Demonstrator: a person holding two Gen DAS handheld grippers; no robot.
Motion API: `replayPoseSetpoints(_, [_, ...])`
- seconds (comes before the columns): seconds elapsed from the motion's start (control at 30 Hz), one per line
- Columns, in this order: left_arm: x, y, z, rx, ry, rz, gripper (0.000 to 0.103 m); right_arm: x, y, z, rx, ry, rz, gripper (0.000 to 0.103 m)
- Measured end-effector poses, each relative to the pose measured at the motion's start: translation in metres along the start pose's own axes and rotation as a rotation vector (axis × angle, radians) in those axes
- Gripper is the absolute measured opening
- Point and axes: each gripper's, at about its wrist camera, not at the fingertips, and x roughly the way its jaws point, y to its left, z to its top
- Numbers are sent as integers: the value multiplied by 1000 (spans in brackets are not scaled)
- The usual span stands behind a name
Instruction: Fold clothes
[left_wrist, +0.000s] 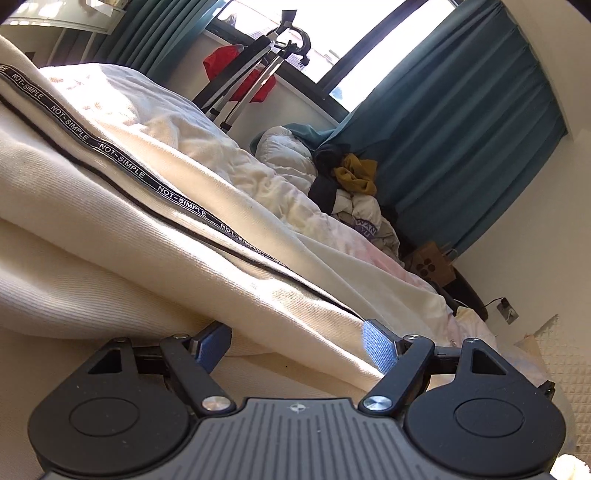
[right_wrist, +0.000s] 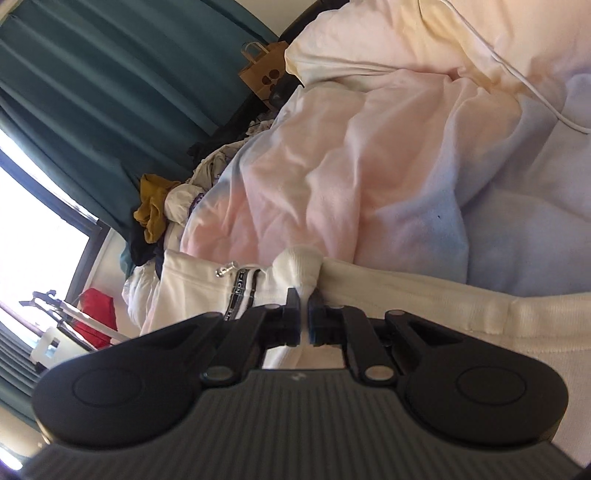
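**A:** What takes up most of the scene?

**B:** One bed (right_wrist: 424, 155), covered by a rumpled duvet in pale pink and blue. Behind it hang teal curtains (left_wrist: 461, 129) on either side of one bright window (left_wrist: 332, 44).

**A:** And the garment being folded?

**B:** One cream knit garment (left_wrist: 110, 229) lies across the bed. A black tape printed NOT-SIMPLE (left_wrist: 122, 155) runs along it, and in the right wrist view a silver zipper pull (right_wrist: 226, 271) shows near that tape.

**A:** Where is it relative to the left hand-held gripper (left_wrist: 295, 341)?

**B:** Directly ahead and partly between the jaws. They stand wide apart, blue pads on either side of a thick roll of the cream fabric, without pressing on it.

**A:** The right hand-held gripper (right_wrist: 303, 301)?

**B:** Closed tight on the garment. A bunched knob of white knit sticks out just past the fingertips, and the rest of the cloth spreads right and left beneath it.

**A:** Anything else?

**B:** One heap of clothes (left_wrist: 351, 184) at the far side of the bed, with a mustard piece on top; one tripod (left_wrist: 251, 74) by the window with a red item (left_wrist: 221, 62) behind it; one brown paper bag (right_wrist: 264, 72) below the curtain; one white cable (right_wrist: 517, 70) across the duvet.
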Motion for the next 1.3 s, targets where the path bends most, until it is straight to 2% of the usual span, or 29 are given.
replayPoseSetpoints(0.17, [3, -6, 3, 24, 8, 10, 80, -27, -2, 1, 29, -32, -8, 7])
replayPoseSetpoints(0.43, [2, -8, 5, 17, 10, 10, 80, -42, -14, -3, 25, 11, -8, 10])
replayPoseSetpoints(0.63, [-6, -9, 6, -2, 16, 25, 80, -99, -10, -1, 6, -5, 53, 11])
replayPoseSetpoints(0.8, [-20, -16, 6, 10, 12, 49, 80, -137, -16, -11, 40, 66, 23, 11])
replayPoseSetpoints(0.9, [-37, -20, 5, 10, 13, 62, 80, -153, -14, -16, 37, 88, 18, 11])
replayPoseSetpoints(1.07, [-83, -20, 5, -25, -14, 137, 80, -168, -9, -21, -16, 137, -28, 11])
replayPoseSetpoints(1.2, [-139, -11, 6, -159, -80, 203, 84, -169, -15, -21, -25, 184, -93, 13])
replayPoseSetpoints(1.23, [-153, -8, 6, -188, -93, 224, 85, -168, -17, -20, -16, 192, -101, 16])
replayPoseSetpoints(1.3, [-177, 0, 8, -247, -114, 258, 89, -168, -25, -18, 28, 198, -101, 36])
